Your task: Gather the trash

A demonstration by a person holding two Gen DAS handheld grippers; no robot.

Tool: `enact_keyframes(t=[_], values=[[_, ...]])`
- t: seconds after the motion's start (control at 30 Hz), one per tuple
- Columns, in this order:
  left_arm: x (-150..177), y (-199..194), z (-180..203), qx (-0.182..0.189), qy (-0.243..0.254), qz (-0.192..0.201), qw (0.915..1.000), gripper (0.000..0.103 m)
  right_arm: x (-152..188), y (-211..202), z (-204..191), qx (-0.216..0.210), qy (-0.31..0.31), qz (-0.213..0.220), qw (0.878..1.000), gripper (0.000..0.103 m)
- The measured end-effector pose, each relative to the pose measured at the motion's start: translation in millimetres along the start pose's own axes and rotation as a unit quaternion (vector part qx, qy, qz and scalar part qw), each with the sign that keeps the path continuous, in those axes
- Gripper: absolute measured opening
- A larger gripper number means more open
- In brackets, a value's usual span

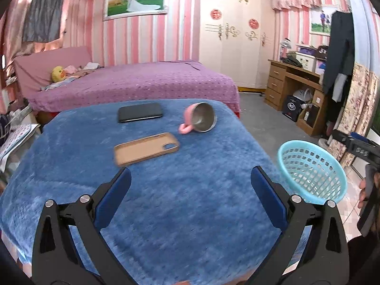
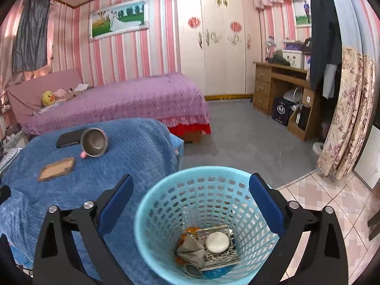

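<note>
Right gripper (image 2: 190, 204) wide open, empty, over blue basket (image 2: 166, 204) lower centre holding trash (image 2: 209, 247); left gripper (image 1: 191, 190) also agape, empty above table (image 1: 213, 161); drop looks done, next check table for leftovers.

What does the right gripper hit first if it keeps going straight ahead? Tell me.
Most likely the light blue trash basket: the right gripper is open, empty, and aimed down into its mouth, so the far inner wall or the trash comes first. Depth is unclear.
</note>
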State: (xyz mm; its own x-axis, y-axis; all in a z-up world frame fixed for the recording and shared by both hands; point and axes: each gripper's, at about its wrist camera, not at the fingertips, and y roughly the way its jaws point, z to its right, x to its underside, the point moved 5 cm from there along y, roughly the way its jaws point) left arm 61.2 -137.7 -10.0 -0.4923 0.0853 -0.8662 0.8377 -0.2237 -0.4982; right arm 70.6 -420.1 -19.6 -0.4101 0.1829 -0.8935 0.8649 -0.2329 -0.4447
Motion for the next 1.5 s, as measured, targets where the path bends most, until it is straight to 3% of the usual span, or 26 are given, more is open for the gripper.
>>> enact_keyframes(t=[0.27,0.63,1.07,1.5], values=[[27.4,-16.8,-40.0,-0.020,-0.015,0.006,0.9997,0.097,24.6,-32.6,-47.8,-0.026,-0.023,0.006,0.999,0.097],[37.3,-16.3,-42.6,-0.015,-0.020,0.027,0.9993,0.098,50.1,-53.8,-81.9,-0.034,-0.037,0.015,0.999,0.098],[37.1,7.5,-22.8,-0.006,0.000,0.034,0.9994,0.098,68.0,-38.4,-85.0,-0.008,-0.066,0.005,0.998,0.098],[34.2,9.1,-17.0,-0.003,0.008,0.058,0.9983,0.098,64.9,-35.3,-80.8,-0.009,-0.048,0.011,0.999,0.098]])
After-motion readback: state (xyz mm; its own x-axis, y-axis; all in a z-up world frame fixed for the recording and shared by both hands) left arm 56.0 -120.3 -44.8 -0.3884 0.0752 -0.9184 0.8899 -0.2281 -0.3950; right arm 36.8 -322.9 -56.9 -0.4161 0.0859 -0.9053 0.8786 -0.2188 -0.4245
